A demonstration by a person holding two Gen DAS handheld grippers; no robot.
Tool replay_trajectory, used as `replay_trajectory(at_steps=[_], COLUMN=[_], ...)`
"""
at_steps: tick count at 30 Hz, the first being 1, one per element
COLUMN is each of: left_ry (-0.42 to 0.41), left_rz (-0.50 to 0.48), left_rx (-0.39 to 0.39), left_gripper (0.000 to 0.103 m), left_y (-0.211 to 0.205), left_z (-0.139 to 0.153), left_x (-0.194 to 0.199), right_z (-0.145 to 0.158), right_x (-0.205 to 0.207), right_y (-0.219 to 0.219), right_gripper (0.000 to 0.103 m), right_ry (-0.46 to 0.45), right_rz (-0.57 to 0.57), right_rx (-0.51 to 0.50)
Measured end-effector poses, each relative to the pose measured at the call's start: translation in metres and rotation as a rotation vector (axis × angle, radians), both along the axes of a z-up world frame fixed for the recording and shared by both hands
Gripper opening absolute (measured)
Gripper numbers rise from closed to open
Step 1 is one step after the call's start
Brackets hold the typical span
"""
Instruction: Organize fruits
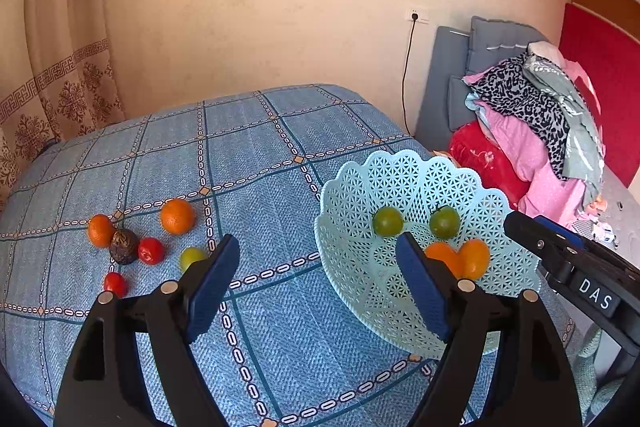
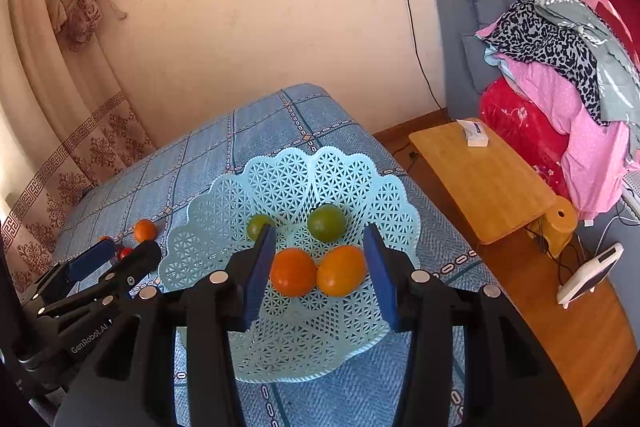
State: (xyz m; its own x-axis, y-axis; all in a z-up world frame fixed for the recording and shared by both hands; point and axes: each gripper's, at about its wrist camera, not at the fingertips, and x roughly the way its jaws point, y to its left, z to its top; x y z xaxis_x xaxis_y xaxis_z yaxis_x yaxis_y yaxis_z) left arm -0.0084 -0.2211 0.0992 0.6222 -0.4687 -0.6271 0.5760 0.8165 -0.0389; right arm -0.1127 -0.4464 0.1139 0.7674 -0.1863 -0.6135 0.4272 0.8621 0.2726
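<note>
A light blue lattice basket (image 1: 404, 179) (image 2: 320, 171) on the blue checked cloth holds two green fruits (image 1: 388, 221) (image 2: 326, 222) and two orange fruits (image 1: 475, 258) (image 2: 293, 271). Loose on the cloth to the left lie two oranges (image 1: 177, 215), two small red fruits (image 1: 151, 250), a dark wrinkled fruit (image 1: 124, 246) and a green fruit (image 1: 191, 257). My left gripper (image 1: 318, 247) is open and empty between the loose fruit and the basket. My right gripper (image 2: 320, 241) is open and empty above the basket's oranges.
A wooden side table (image 2: 480, 179) with a small white box (image 2: 474, 133) stands right of the cloth-covered table (image 1: 260, 147). Piled clothes (image 2: 560, 67) lie on a bed behind it. A white device (image 2: 588, 275) stands on the wooden floor. Curtains (image 1: 60, 87) hang at left.
</note>
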Motion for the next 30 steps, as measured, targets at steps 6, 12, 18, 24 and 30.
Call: replay_trajectory(at_steps=[6, 12, 18, 24, 30], left_ry=[-0.039, -0.051, -0.062, -0.060, -0.056], left_rz=[0.033, 0.064, 0.105, 0.153, 0.213], left_rx=[0.023, 0.026, 0.048, 0.056, 0.057], left_gripper=[0.090, 0.092, 0.092, 0.092, 0.092], left_y=[0.006, 0.019, 0.040, 0.069, 0.102], left_z=[0.003, 0.009, 0.013, 0.018, 0.022], left_x=[-0.001, 0.003, 0.012, 0.027, 0.042], right_z=[0.004, 0.006, 0.007, 0.007, 0.010], right_x=[-0.002, -0.001, 0.000, 0.003, 0.008], right_y=[0.008, 0.018, 0.026, 0.038, 0.046], right_gripper=[0.064, 0.071, 0.071, 0.072, 0.072], right_ry=[-0.033, -0.051, -0.056, -0.061, -0.068], right_rz=[0.019, 0.052, 0.071, 0.099, 0.118], right_rx=[-0.012, -0.019, -0.019, -0.026, -0.018])
